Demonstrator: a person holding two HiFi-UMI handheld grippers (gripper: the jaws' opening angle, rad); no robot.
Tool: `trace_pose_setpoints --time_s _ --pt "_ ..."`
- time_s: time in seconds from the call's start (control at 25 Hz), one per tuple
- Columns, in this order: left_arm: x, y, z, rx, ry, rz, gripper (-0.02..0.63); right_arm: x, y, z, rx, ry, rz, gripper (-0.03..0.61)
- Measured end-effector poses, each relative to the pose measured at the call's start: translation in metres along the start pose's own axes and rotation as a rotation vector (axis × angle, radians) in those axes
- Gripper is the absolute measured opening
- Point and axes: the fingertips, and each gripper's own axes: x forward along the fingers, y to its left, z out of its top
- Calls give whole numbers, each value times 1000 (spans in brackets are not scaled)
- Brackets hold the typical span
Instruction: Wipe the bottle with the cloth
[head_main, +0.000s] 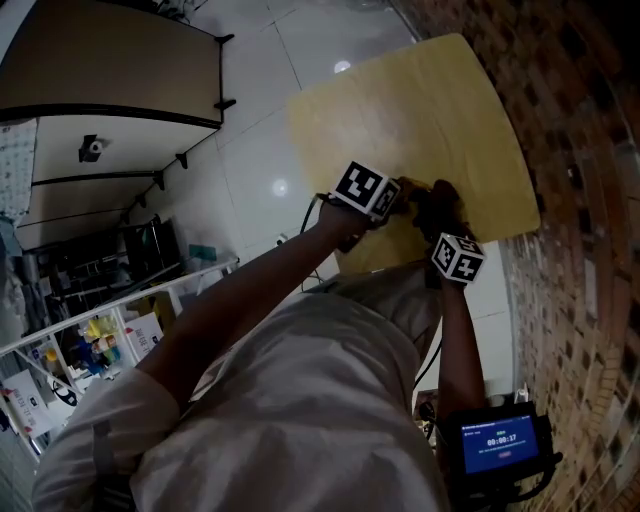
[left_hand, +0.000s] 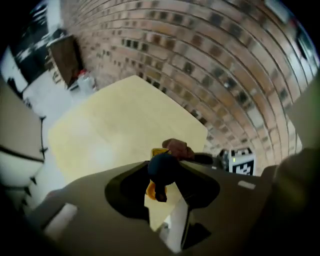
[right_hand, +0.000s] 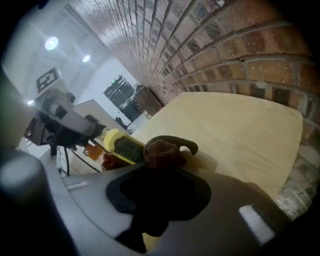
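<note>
Right gripper view: right gripper (right_hand: 161, 167) clamped the brown cloth (right_hand: 162, 151) against the yellow bottle (right_hand: 122, 146), whose length ran leftward into the clamping left gripper (left_hand: 161, 175).

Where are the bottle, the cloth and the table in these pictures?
bottle (right_hand: 122, 145): right gripper view, its labelled yellow side.
cloth (right_hand: 162, 154): right gripper view, its bunched brown middle.
table (head_main: 420, 100): head view, bare yellow top.
</note>
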Motion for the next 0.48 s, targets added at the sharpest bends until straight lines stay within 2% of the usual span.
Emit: trace_pose_setpoints --time_s 0.08,0.12,0.16,0.28,0.48 --pt "3 -1 -3 -232 -5 -94 176 -1 12 -11 -37 -9 8 83" --pt "3 -1 -4 -324 -9 -125 175 1 17 -14 -58 -12 6 84" --pt "3 0 -5 -388 -17 -143 175 3 21 -14 -84 -15 0 84" --pt "7 7 -6 -503 -44 -166 175 10 37 -6 -187 -28 3 84" --pt "6 10 -11 -772 -72 -235 173 1 98 7 -361 -56 157 84"
